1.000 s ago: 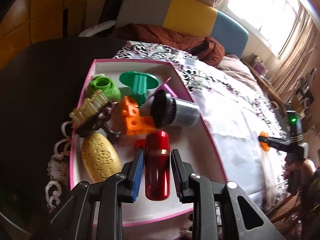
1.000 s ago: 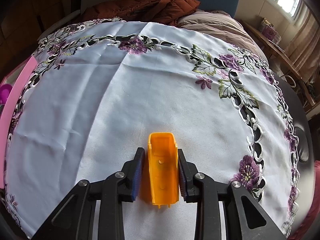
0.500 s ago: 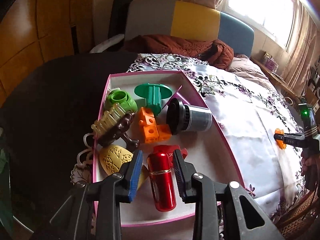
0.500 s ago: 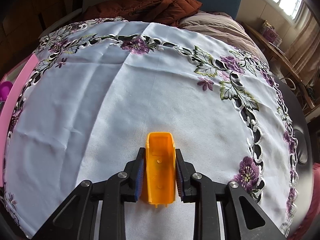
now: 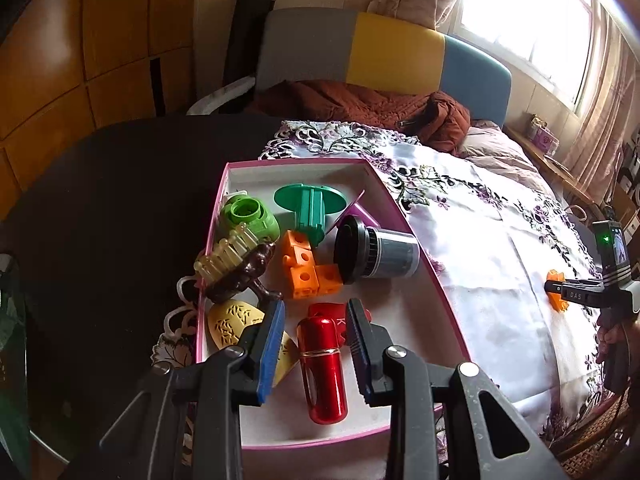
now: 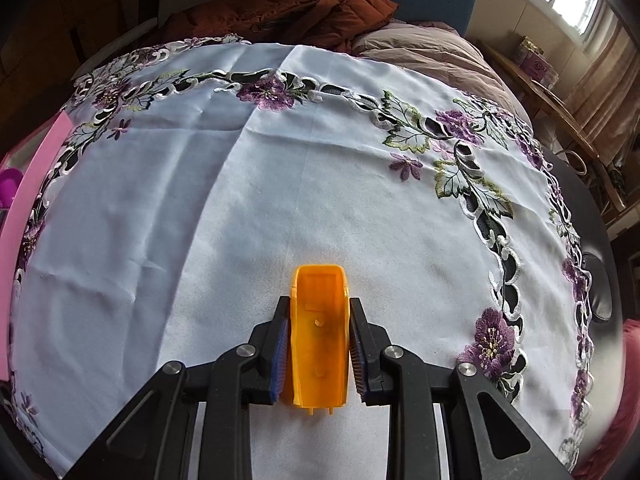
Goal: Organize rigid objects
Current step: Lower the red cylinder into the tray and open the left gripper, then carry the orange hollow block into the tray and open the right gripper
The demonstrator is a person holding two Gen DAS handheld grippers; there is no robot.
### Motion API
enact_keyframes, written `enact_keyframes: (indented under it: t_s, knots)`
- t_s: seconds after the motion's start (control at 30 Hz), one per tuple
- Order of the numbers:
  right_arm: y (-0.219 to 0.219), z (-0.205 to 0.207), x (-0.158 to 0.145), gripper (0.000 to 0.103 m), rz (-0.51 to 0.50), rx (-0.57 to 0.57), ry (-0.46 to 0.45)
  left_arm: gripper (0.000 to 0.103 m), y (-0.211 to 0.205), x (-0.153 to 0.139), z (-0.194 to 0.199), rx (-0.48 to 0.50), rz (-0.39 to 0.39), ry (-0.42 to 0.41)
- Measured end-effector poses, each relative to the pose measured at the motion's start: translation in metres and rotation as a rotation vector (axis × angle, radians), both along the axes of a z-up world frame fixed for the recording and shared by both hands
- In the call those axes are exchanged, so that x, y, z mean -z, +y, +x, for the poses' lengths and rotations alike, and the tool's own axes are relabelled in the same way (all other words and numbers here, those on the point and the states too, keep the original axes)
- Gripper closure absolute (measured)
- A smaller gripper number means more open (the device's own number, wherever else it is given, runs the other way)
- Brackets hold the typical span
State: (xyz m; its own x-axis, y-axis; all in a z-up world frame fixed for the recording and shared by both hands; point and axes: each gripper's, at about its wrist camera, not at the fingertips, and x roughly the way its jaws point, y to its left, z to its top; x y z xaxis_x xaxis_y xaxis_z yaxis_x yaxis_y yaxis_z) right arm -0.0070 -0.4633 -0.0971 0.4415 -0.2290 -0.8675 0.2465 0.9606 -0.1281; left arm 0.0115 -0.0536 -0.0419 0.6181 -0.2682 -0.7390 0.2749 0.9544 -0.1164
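In the left wrist view a pink-rimmed tray (image 5: 420, 248) holds several items. A shiny red cylinder (image 5: 323, 364) lies on the tray floor. My left gripper (image 5: 316, 312) hangs over it, open, with a gap between each pad and the cylinder. In the right wrist view my right gripper (image 6: 318, 308) is shut on an orange plastic piece (image 6: 318, 344) that rests on the white embroidered tablecloth (image 6: 240, 200). The left wrist view also shows the right gripper (image 5: 576, 294) far right, with the orange piece (image 5: 557, 300) at its tip.
The tray also holds a lime green cup (image 5: 250, 216), a teal spool (image 5: 310, 204), orange cubes (image 5: 306, 268), a black and grey cylinder (image 5: 376, 254), a brown comb piece (image 5: 236, 268) and a yellow oval (image 5: 232, 322). The dark tabletop (image 5: 120, 208) lies left; a chair with a brown blanket (image 5: 360, 104) stands behind.
The left jaws spread off the red cylinder and the gripper drew back and tilted up, leaving it lying in the tray. The right jaws closed onto the orange piece.
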Motion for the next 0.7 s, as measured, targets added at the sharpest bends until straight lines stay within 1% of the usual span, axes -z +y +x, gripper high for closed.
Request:
enact_keyframes:
  t_s: [0.07,0.17,0.33,0.43,0.53,0.57,0.7]
  knots:
    - [0.002,-0.002,-0.005,0.076,0.005,0.009,-0.012,0.072,0.001,-0.001,0.0,-0.002,-0.006,0.0]
    - [0.01,-0.005,-0.018,0.077,0.033,0.012,-0.057,0.072,0.002,-0.001,0.001,-0.008,-0.009,-0.002]
    - [0.046,-0.005,-0.039,0.076,0.098,-0.051,-0.126,0.072,0.005,-0.001,0.0,-0.013,-0.012,-0.006]
    - [0.079,-0.002,-0.054,0.076,0.148,-0.124,-0.175,0.072,0.008,-0.002,0.0,-0.02,-0.014,-0.01]
    - [0.117,0.001,-0.072,0.076,0.239,-0.209,-0.225,0.072,0.011,-0.003,-0.001,-0.03,-0.021,-0.013]
    - [0.132,0.002,-0.077,0.076,0.253,-0.244,-0.238,0.072,0.013,-0.004,-0.001,-0.037,-0.025,-0.016]
    - [0.191,0.005,-0.083,0.076,0.29,-0.37,-0.246,0.072,0.023,-0.008,0.0,-0.074,-0.035,-0.038]
